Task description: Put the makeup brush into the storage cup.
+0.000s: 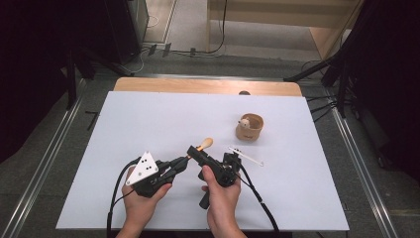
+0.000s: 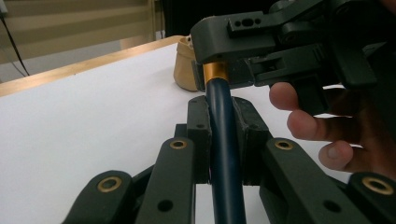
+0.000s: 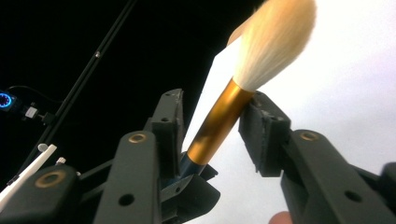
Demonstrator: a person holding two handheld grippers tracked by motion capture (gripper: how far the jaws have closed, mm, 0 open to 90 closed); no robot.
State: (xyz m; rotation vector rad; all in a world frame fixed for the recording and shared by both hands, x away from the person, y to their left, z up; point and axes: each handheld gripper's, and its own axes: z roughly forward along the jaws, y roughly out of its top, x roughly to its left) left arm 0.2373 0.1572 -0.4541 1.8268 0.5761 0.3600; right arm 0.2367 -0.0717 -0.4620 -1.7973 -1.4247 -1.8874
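Right gripper view: fluffy-tipped brush [image 3: 219, 121] (gold metal collar) between jaws.

A white sheet [image 1: 163, 124] covers the light wooden table [image 1: 208, 86]. Grey carpet floor [image 1: 39, 163] surrounds it, with black cables [image 1: 213, 49] far off. Dark stands [image 1: 341, 74] flank the far right.

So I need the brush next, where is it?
In the high view, the brush sits mid-table, handle clamped in the left gripper, gold ferrule between the right gripper jaws, left of the cup.
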